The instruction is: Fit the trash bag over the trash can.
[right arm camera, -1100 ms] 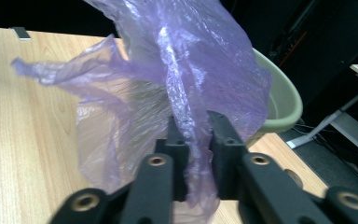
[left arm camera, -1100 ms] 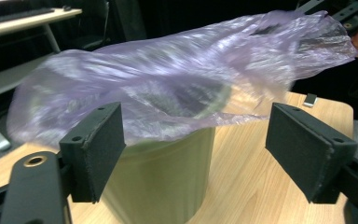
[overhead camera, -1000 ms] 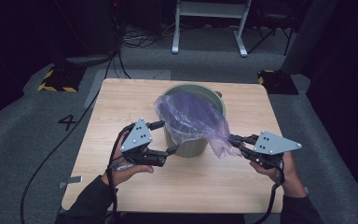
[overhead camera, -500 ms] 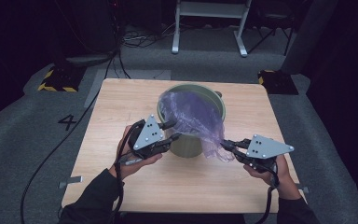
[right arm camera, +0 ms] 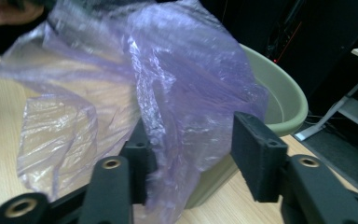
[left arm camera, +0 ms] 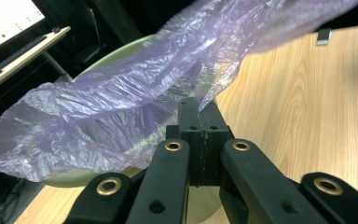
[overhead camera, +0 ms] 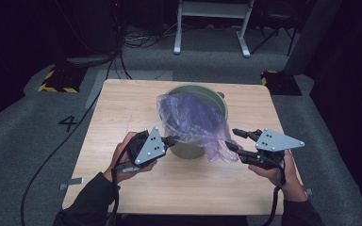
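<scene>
Your left gripper (overhead camera: pixel 173 140) has just closed its jaws, pinching the purple bag (overhead camera: pixel 195 120) draped over the green bin (overhead camera: pixel 219 101) mid-table. Your right gripper (overhead camera: pixel 235 139) has just opened; bag film hangs loose between its jaws.

A pale wooden table (overhead camera: pixel 122 108) is standing on grey carpet (overhead camera: pixel 37 141) — a dark "4" (overhead camera: pixel 69 123) is showing on the floor to its left. Two yellow-and-black striped blocks (overhead camera: pixel 56 80) are sitting near the far corners, cables (overhead camera: pixel 141 40) are trailing behind, and a white metal frame (overhead camera: pixel 212 26) is standing at the back — a strip of tape (overhead camera: pixel 71 182) is lying beside the near left corner
</scene>
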Motion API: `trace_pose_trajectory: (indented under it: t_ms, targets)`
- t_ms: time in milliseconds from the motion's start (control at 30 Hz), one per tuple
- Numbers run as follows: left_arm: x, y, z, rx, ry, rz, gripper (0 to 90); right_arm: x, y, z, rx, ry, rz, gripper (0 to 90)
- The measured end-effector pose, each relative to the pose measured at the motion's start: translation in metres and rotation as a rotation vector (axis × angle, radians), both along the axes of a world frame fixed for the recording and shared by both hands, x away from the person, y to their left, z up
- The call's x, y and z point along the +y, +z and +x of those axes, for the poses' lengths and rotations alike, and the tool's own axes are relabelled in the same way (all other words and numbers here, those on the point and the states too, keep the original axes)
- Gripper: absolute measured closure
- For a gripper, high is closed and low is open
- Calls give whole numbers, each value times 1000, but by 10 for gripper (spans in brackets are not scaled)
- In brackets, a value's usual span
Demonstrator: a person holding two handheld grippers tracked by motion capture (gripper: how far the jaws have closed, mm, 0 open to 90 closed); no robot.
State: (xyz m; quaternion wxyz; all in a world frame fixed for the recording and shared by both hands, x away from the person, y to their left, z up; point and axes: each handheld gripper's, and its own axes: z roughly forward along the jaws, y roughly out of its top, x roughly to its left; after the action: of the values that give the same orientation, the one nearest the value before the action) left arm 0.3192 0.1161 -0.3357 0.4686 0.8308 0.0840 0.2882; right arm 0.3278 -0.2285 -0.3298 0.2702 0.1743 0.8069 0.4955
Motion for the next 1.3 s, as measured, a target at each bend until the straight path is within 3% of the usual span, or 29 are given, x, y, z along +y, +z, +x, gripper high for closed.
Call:
trace_pose_trajectory:
  t_ms: [67, 267, 400, 567, 733, 900, 1033, 1100, 1133, 1300]
  targets:
    - [-1, -2, -1, -1, -9, 13, 898, -1, 2, -1, -6, -7, 20, 454]
    - [-7, -11, 0, 20, -29, 44, 898, 7, 10, -4, -58, -1, 5, 439]
    - [-8, -17, 1, 38, -34, 53, 899, 7, 17, 1, -58, -57, 35, 549]
    - [-4, -29, 4, 67, -29, 71, 899, 3, 15, 17, -45, -139, 50, 835]
    - [-5, -46, 7, 104, -21, 104, 899, -2, 7, 33, 3, -184, 112, 896]
    - [-8, -65, 9, 129, -9, 153, 898, -3, -1, 51, 34, -233, 134, 900]
    - [-3, -75, 13, 146, 20, 124, 892, -2, -8, 65, 70, -257, 137, 900]
    - [3, -76, 13, 145, 24, 104, 786, -2, -10, 71, 83, -257, 131, 900]
    - [6, -77, 12, 146, 34, 92, 690, -2, -11, 72, 85, -261, 131, 900]
    - [30, -71, 2, 143, 42, -14, 450, -8, -15, 74, 96, -256, 137, 900]
